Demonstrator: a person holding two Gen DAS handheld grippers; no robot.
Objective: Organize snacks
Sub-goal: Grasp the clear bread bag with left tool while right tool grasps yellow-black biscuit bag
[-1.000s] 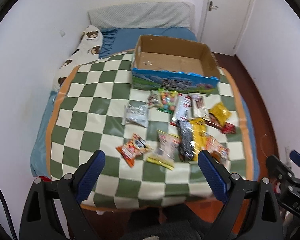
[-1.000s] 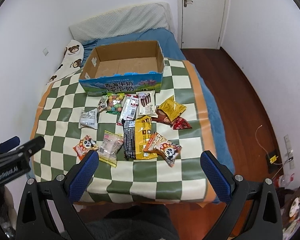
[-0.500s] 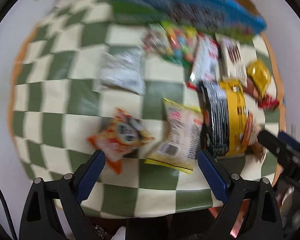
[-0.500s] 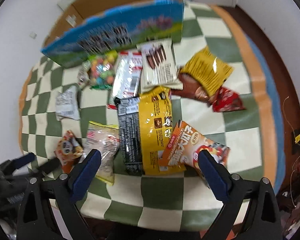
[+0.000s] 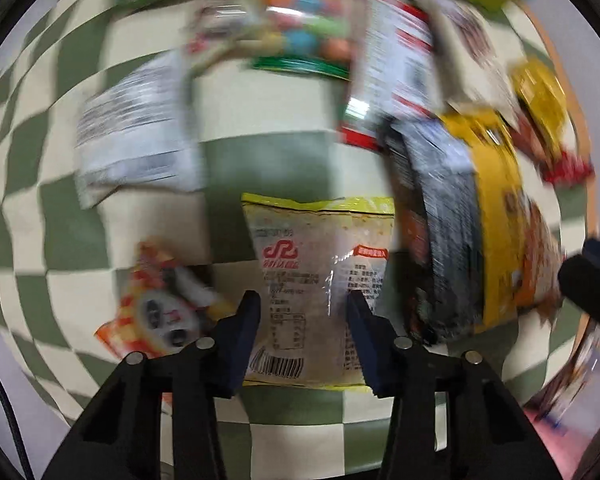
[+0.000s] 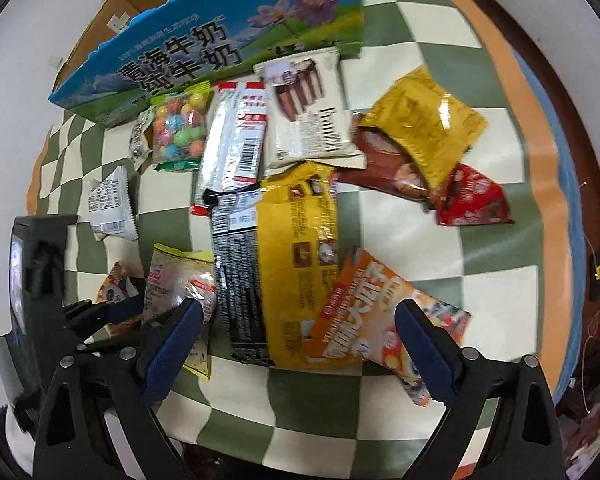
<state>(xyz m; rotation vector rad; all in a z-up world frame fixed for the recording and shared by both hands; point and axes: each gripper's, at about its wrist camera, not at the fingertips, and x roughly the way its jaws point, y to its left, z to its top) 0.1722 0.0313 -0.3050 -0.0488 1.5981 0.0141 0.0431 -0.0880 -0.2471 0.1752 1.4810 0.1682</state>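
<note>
Left wrist view puts my left gripper [image 5: 303,312] low over the checked blanket [image 5: 268,172], its jaws partly closed around the pale yellow-edged snack packet [image 5: 320,280]; I cannot tell whether the pads press it. The rest of that view is smeared with blur. Just left of the packet lies an orange panda packet [image 5: 160,308], and beyond it a white wrapper [image 5: 136,132].

The right wrist view is sharp and shows what the left one loses. My right gripper [image 6: 296,340] hangs with jaws wide apart, holding nothing, above the orange packet [image 6: 376,308] and the yellow-and-black bag [image 6: 276,264] it overlaps. The left gripper [image 6: 112,316] shows at the left edge, beside the pale packet [image 6: 176,280]. Farther off lie a red packet [image 6: 472,200], a gold bag [image 6: 424,128], a chocolate-stick pack [image 6: 312,108], a silver packet [image 6: 236,140] and coloured candies [image 6: 178,128]. Behind them stands the blue cardboard box [image 6: 220,40], its inside hidden by its front wall.
</note>
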